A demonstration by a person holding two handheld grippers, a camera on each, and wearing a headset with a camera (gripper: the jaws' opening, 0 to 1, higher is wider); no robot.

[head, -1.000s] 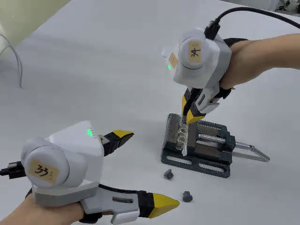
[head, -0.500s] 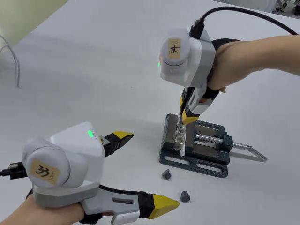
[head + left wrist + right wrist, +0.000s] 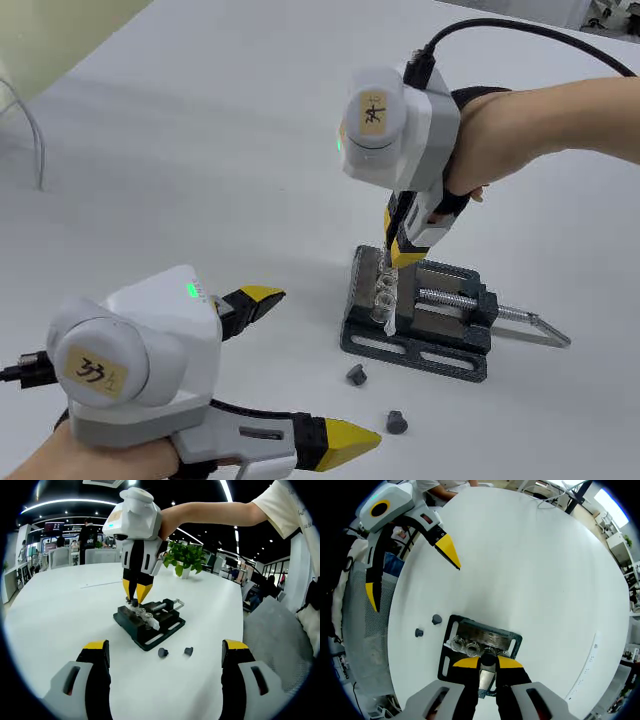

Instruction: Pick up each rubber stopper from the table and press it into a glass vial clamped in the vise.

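A black vise [image 3: 450,322] clamps a row of glass vials [image 3: 385,296] on the white table. My right gripper [image 3: 400,256] points straight down over the far vial, shut on a dark rubber stopper [image 3: 488,656] held at that vial's mouth; two open vials [image 3: 463,645] sit beside it. Two loose grey stoppers [image 3: 356,375] [image 3: 397,422] lie in front of the vise. My left gripper [image 3: 306,367] hovers low at the near left, open and holding nothing. From the left gripper view, its jaws frame the stoppers [image 3: 163,652], the vise [image 3: 165,622] and the right gripper [image 3: 136,592].
The vise's screw handle [image 3: 535,327] sticks out to the right. A thin cable [image 3: 35,130] lies at the table's far left. The right gripper's black cable [image 3: 520,28] arcs above the arm. Bare white table [image 3: 200,150] spreads around the vise.
My right gripper has swung upright and shifted a little left over the vial row. The left gripper and the loose stoppers have stayed put.
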